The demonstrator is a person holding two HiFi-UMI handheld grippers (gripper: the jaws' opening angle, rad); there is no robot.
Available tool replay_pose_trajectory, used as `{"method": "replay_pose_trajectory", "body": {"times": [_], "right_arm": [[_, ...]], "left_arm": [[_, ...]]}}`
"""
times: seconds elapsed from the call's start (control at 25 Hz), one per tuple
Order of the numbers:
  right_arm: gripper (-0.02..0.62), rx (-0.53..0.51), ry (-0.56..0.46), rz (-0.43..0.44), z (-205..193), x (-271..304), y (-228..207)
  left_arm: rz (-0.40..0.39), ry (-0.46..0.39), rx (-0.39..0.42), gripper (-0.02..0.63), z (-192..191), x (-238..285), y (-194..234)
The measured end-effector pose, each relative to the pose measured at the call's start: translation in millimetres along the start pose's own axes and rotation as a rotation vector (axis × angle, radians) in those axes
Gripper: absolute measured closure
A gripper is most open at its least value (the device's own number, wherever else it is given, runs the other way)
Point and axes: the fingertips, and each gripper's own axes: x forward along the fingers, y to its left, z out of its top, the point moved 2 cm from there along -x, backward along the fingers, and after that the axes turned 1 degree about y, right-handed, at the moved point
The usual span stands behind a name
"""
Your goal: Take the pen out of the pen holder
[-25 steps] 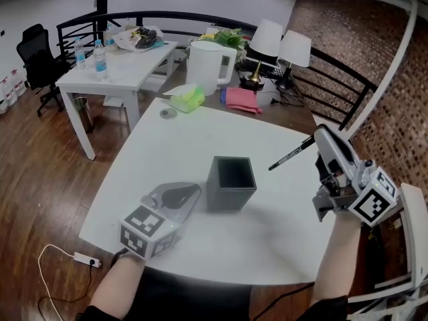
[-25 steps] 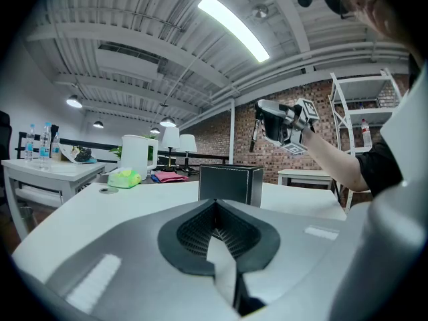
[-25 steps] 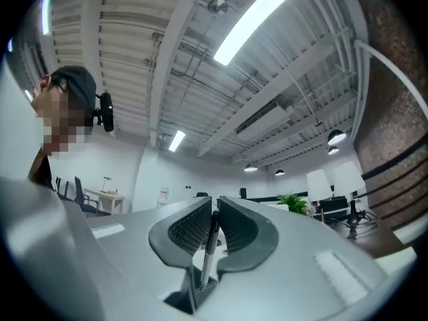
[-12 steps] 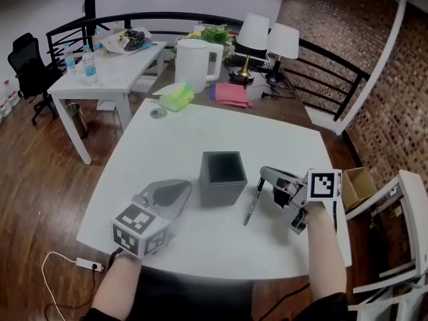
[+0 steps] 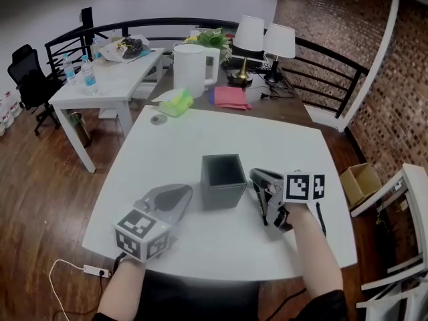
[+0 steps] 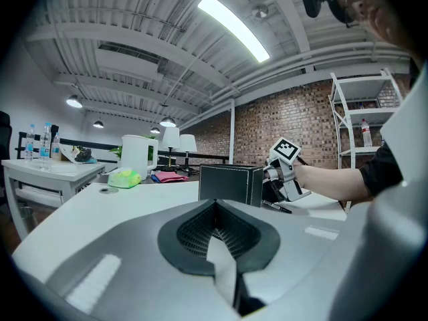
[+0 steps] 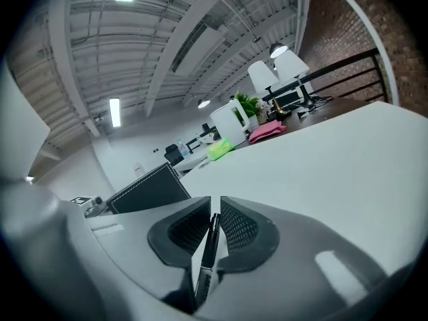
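On table (image 5: 167,139), pen holder (image 5: 224,198) between closed left claw (image 5: 176,194), right claw (image 5: 258,180) opening around pen (image 7: 209,243).

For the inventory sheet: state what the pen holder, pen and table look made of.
The pen holder looks like matte black faux leather: white stitching lines its edges. The pen is glossy black, likely plastic, though little shows. The table has a smooth white top, perhaps laminate.

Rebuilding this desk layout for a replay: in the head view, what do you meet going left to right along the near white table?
left gripper → pen holder → right gripper, its jaws opening with the pen between them.
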Motion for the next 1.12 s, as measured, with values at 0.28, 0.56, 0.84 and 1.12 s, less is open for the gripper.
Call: {"method": "replay_pose_trajectory", "body": {"times": [0.28,0.56,0.84,1.12], "right_arm": [[0.512,-0.014,-0.066,-0.001,8.6,-3.5,1.1],[0.571,-0.242,-0.134,-0.071,-3.6,-32.0,-16.2],[0.581,-0.332,-0.221,-0.269,0.8,-72.9,-45.0],[0.581,-0.347,-0.346,-0.33,5.6,-93.2,-40.4]], "left_arm": [[0.001,-0.003,-0.001,0.604,0.9,0.5,-0.3],[-0.002,0.0,0.003,0.604,0.2,1.0,0.3],[-0.003,-0.006,0.006,0.604,0.8,1.1,-0.4],[-0.004,-0.016,0.024,0.604,7.8,-2.8,-3.8]]}}
